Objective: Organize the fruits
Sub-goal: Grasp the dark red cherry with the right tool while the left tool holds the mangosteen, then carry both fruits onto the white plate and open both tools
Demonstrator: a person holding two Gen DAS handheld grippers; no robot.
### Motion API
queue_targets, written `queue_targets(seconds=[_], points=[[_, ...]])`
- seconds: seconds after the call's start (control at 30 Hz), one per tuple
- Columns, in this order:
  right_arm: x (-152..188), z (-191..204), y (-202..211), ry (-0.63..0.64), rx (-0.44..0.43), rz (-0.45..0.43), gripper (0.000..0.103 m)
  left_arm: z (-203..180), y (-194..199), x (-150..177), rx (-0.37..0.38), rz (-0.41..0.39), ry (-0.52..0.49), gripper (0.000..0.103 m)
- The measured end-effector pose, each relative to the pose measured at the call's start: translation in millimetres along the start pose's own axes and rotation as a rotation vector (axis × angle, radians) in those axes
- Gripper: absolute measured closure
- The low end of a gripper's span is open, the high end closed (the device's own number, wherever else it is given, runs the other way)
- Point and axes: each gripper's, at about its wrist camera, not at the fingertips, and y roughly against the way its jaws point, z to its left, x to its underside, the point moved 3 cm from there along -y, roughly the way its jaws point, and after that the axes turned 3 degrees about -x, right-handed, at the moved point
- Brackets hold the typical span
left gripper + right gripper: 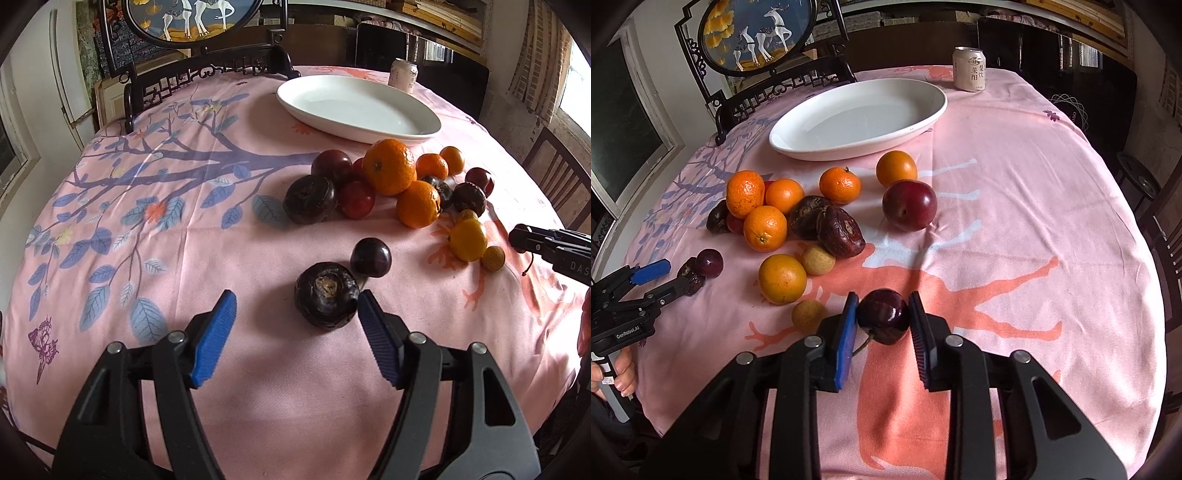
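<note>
My right gripper (884,301) is shut on a dark red cherry (884,315), whose stem hangs down by the left pad, low over the pink tablecloth. My left gripper (295,299) is open. A dark brown water chestnut (327,295) lies on the cloth between its blue fingers, close against the right one. Just beyond it sits another dark cherry (370,256). A heap of oranges (388,166), red plums (356,199) and more chestnuts (309,199) lies further back. A white oval plate (358,107) stands empty behind the heap.
A drink can (968,70) stands at the far edge behind the plate. A large red plum (909,205), oranges (782,277) and small tan fruits (818,260) lie scattered mid-table. A dark carved chair (166,85) stands against the far left edge. A person's hand (622,373) holds the left gripper's handle.
</note>
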Motion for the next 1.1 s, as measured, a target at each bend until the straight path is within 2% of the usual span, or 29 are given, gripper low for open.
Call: queue_targets(seconds=[0.1,0.13,0.17,0.27,0.4,0.63,0.8,0.93,1.1], points=[[1.6,0.8,3.1,0.003,-0.011,-0.005,0.073,-7.3,-3.9,1.1,-0.002,-0.001,-0.041,0.035],[2.5,1.1,3.7,0.002,-0.017,-0.005,0.073,-9.5,-7.0,1.3,-0.002,0.005,-0.052,0.04],[3.2,1.1,4.5,0.0,-0.023,-0.006,0.073,-11.2,-11.4,1.7,0.001,0.019,-0.06,0.053],[4.4,2.1,5.9,-0.004,-0.029,-0.01,0.073,-13.9,-17.4,-1.9,0.014,0.025,-0.072,0.063],[4.1,3.2,5.8,-0.005,-0.036,-0.009,0.073,-12.7,-16.8,-3.9,0.034,0.028,-0.06,0.063],[3.6,3.4,2.9,-0.007,-0.054,-0.002,0.073,-1.1,4.9,-5.3,0.113,-0.006,0.003,0.063],[-0.7,5.9,8.1,0.008,-0.061,-0.024,0.073,2.7,16.2,-16.8,0.094,-0.027,0.008,0.063],[-6.7,8.3,15.6,0.028,-0.073,-0.051,0.073,1.0,32.3,-33.1,0.088,-0.08,-0.005,0.063],[-37.0,13.8,24.0,0.083,-0.058,-0.099,0.073,-10.3,37.9,-69.2,0.083,-0.115,-0.052,0.063]])
